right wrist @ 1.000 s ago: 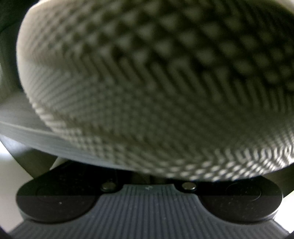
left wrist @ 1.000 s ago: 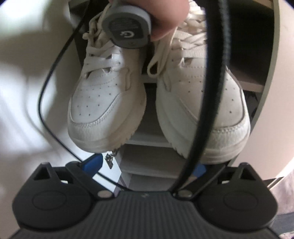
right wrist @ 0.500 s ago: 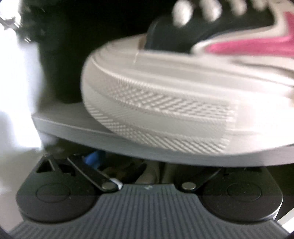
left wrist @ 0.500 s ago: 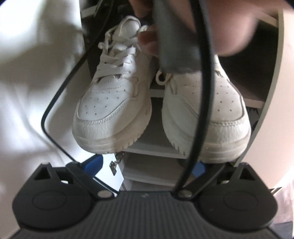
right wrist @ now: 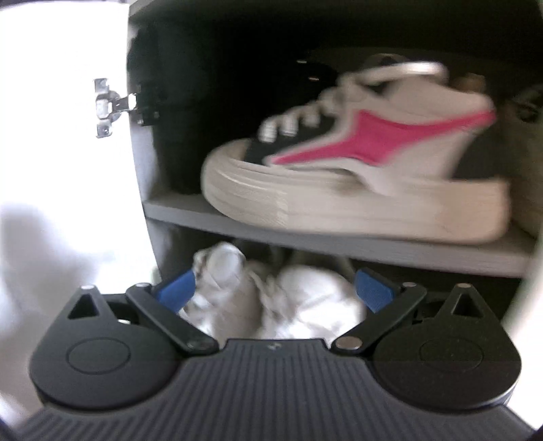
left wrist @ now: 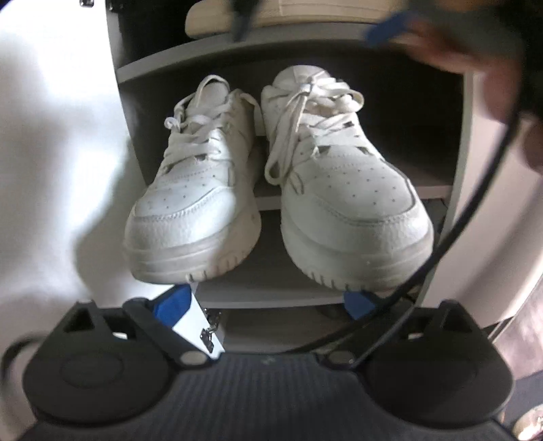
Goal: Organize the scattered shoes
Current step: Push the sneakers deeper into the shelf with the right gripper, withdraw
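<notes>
A pair of white lace-up sneakers sat side by side on a grey shelf [left wrist: 268, 281] inside an open cabinet, toes toward the camera and jutting past the shelf's front edge. The left sneaker [left wrist: 193, 217] and the right sneaker [left wrist: 349, 203] stood close, laces loose. The left hand-held gripper [left wrist: 268, 302] had its blue fingertips [left wrist: 173, 302] spread wide just beneath the two toes, gripping nothing. A black cable [left wrist: 475, 203] curved down the right side. On the shelf above, a pale sole [left wrist: 217, 17] showed, and a blurred hand [left wrist: 475, 57] crossed the upper right corner.
</notes>
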`<state>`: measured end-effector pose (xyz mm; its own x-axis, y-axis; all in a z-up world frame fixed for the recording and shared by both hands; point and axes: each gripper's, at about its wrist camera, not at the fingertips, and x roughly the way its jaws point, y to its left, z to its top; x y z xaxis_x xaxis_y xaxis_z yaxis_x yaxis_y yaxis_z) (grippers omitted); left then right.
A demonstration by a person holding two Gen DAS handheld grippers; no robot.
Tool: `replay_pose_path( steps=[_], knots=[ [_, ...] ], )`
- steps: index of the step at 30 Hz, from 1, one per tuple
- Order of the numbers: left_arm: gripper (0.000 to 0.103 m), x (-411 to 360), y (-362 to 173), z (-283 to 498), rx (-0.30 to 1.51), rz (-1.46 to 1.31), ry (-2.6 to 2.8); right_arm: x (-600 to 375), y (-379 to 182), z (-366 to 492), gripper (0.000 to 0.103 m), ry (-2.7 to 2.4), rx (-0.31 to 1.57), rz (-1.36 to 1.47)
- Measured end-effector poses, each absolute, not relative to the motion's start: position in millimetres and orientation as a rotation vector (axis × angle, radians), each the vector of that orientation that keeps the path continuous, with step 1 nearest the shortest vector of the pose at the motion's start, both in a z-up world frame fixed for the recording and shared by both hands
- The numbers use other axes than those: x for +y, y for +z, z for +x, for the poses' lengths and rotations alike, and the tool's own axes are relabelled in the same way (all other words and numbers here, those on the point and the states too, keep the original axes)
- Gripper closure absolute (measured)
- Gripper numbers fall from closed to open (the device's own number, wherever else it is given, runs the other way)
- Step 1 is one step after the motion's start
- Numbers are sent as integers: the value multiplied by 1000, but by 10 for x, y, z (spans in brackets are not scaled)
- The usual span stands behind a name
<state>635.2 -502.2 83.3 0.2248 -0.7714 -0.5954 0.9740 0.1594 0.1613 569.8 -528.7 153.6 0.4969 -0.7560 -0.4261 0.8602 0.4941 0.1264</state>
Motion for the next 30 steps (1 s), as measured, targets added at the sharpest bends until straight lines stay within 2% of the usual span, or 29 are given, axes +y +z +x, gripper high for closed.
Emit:
replay_pose_path(
  steps=[3, 4, 7, 9, 13, 14, 16, 17, 30],
  knots=[
    [5, -4959, 848, 6395, 415, 581, -1324, -5633, 1713, 5326, 0, -1012, 335, 516],
    [5, -4930, 851, 6422, 412, 582, -1331, -5847, 1607, 5118, 1, -1012, 329, 629],
    [5, -4898, 830, 6397, 412, 600, -1351, -5671, 1347, 4532, 1, -1040, 313, 900],
    [5, -4913, 836, 6409, 411, 602, -1354, -5640, 1223, 4475, 1, -1054, 297, 994],
    [5, -4916, 885, 6491, 418, 602, -1363, -5737, 859, 4351, 6, -1007, 154, 1309],
    [5, -4926, 888, 6497, 414, 611, -1367, -5761, 727, 4339, 8, -970, 106, 1407],
    [5, -4932, 889, 6489, 415, 627, -1373, -5803, 569, 4372, 28, -908, 51, 1523],
    [5, -4928, 889, 6491, 421, 631, -1372, -5817, 512, 4384, 33, -882, 26, 1561],
    [6, -5260, 969, 6706, 450, 598, -1288, -6188, 590, 4728, 37, -856, 4, 1471]
  ],
)
